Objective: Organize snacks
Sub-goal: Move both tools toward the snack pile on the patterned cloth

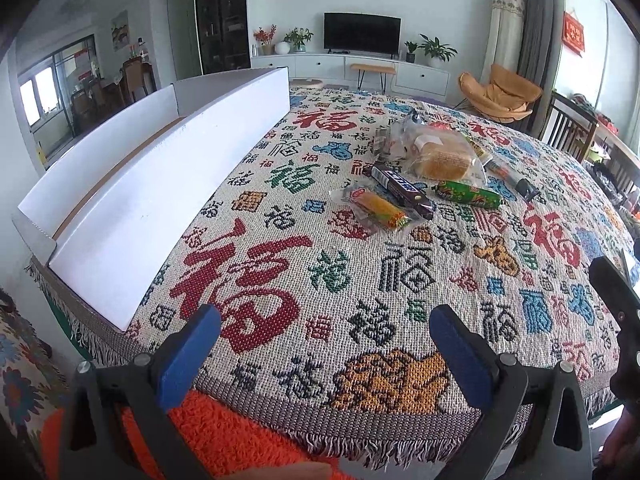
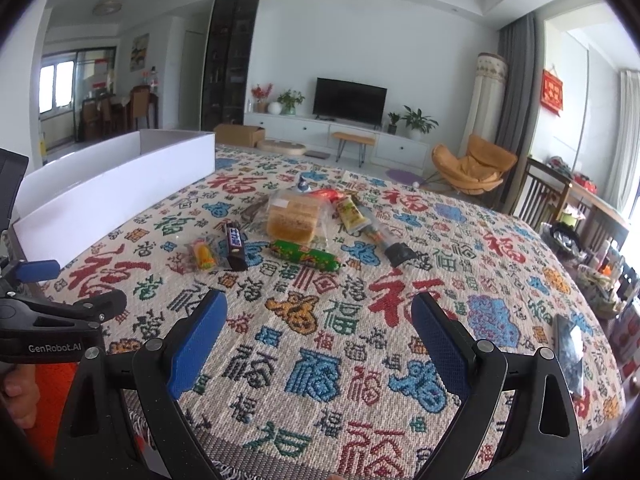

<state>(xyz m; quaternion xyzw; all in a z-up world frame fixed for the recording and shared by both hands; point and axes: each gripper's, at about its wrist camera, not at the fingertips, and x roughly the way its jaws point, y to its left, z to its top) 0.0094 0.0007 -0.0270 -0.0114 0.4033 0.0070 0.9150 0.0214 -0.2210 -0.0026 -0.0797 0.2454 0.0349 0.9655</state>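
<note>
Snacks lie in a loose pile mid-table: a bagged bread loaf (image 1: 442,156) (image 2: 294,218), a dark chocolate bar (image 1: 402,190) (image 2: 236,246), a yellow-orange wrapped snack (image 1: 380,208) (image 2: 204,258), a green sausage stick (image 1: 468,194) (image 2: 304,255), and several more packets behind (image 2: 352,216). A long white open box (image 1: 160,184) (image 2: 112,188) stands at the table's left. My left gripper (image 1: 324,344) is open and empty over the near table edge; it also shows in the right wrist view (image 2: 68,286). My right gripper (image 2: 318,332) is open and empty, short of the snacks.
The table carries a woven patterned cloth (image 1: 360,280) (image 2: 360,320). A dark flat phone-like object (image 2: 570,354) lies at the right edge. Wooden chairs (image 2: 548,196) stand at the right, an orange fuzzy fabric (image 1: 224,432) below the near edge.
</note>
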